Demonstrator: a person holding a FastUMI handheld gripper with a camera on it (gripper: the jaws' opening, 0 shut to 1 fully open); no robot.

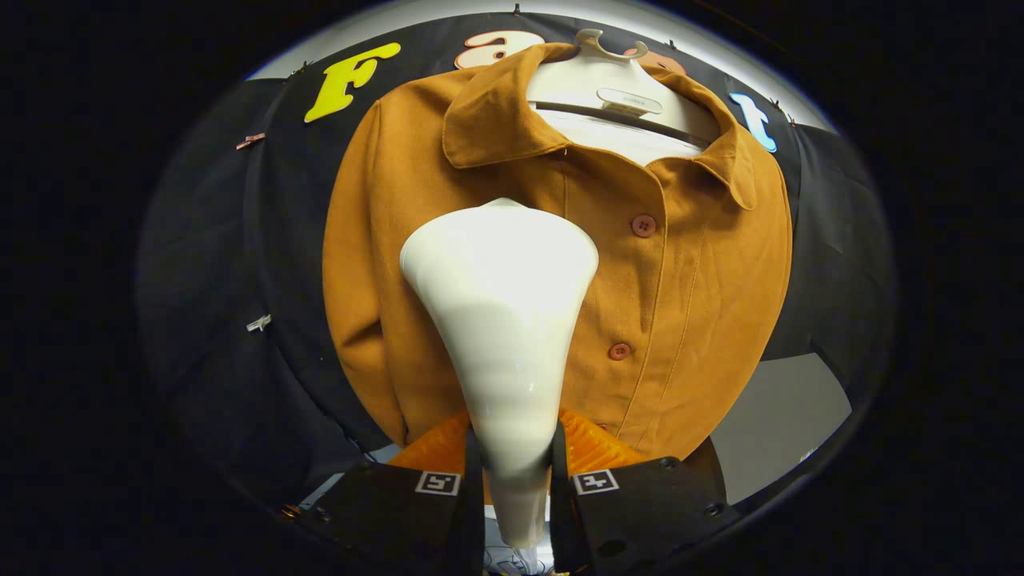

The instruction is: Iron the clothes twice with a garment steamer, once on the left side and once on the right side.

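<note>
A brown-orange buttoned jacket (688,288) hangs on a white hanger (616,88) against the booth's black wall. My gripper (516,472) is shut on the narrow handle of a white garment steamer (500,296), both fingers pressing its sides. The steamer's wide head points up and forward, lying over the left half of the jacket's front, just left of the button row. Whether the head touches the cloth cannot be told. Its body hides the jacket's lower left front.
Black cloth (216,320) covers the wall on both sides of the jacket, held by small clips (258,323). A pale grey surface (780,424) shows below the jacket to the right. An orange ribbed part (592,448) sits just behind the fingers.
</note>
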